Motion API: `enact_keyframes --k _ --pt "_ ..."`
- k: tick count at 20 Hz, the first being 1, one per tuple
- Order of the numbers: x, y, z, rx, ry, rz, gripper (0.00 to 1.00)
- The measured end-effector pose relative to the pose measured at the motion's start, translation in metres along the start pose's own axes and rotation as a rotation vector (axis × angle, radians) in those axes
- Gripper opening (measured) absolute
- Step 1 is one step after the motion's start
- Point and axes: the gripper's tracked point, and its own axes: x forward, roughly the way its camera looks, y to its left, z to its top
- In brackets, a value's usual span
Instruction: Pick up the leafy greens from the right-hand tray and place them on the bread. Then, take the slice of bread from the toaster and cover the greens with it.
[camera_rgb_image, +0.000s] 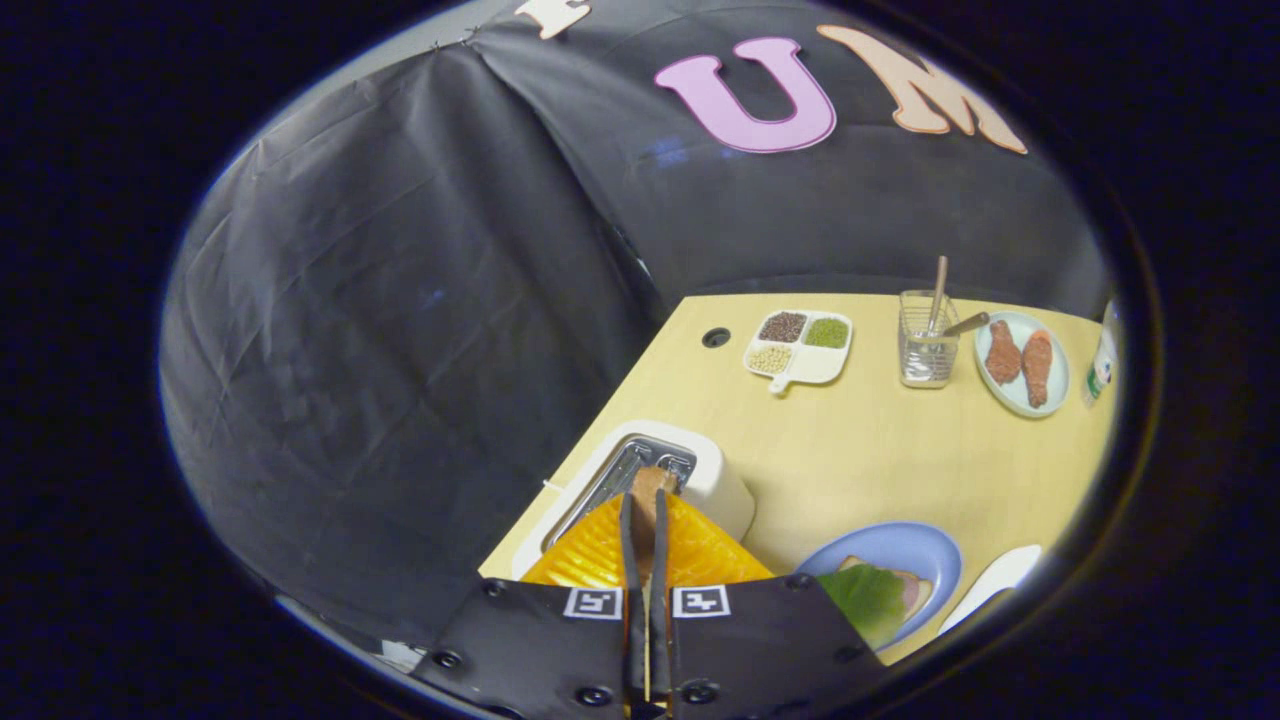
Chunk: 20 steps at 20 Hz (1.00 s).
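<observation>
Fingers (646, 520) pinch bread slice (650, 486) just above toaster (700, 470) slot.

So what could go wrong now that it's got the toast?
The thin brown slice of bread is pinched between the nearly closed orange fingers, just above the white toaster's slot. It could catch on the slot or slip free. The green leaf already lies on the blue plate; dropping the bread carelessly might push it off.
</observation>
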Motion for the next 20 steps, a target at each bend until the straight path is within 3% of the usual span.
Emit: enact_keyframes --k 10,14,20 --pt "-0.050 -0.019 0.015 0.050 -0.085 0.046 0.04" --pt "-0.056 -0.048 0.005 0.045 -0.091 0.008 0.05" --pt "-0.061 -0.101 -0.027 0.154 -0.065 -0.049 0.05"
